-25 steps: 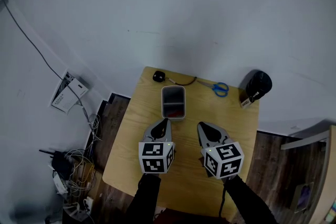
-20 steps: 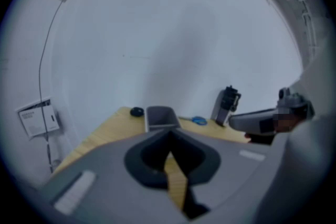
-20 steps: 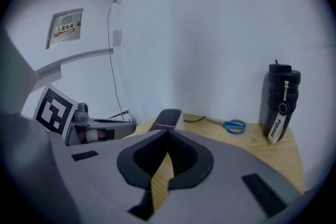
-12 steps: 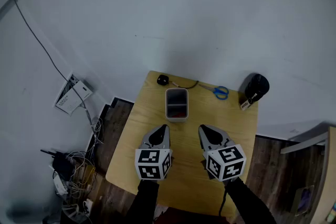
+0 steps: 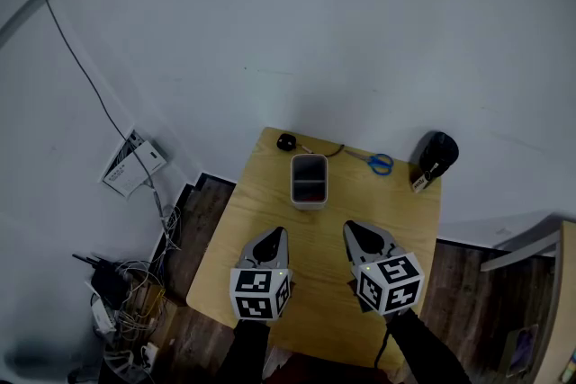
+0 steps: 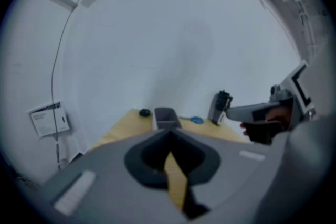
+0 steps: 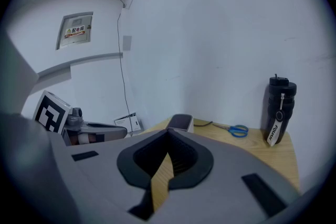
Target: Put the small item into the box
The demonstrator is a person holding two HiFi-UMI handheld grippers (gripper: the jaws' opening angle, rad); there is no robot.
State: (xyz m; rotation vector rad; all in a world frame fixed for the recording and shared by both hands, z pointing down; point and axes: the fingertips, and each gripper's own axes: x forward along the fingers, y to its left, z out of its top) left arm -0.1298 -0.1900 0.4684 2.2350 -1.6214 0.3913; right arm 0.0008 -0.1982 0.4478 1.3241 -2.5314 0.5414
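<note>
We hold left gripper and right gripper pressed together, empty, short of the box; the bottle tag's print is unreadable.

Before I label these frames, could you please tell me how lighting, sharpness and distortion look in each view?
Head view: dim, bluish, no glare, the table small but fairly crisp. Left gripper view: soft and hazy, the box blurred, with a round dark border from the wide lens. Right gripper view: sharpest, the bottle clearly edged, with the same round dark border.
</note>
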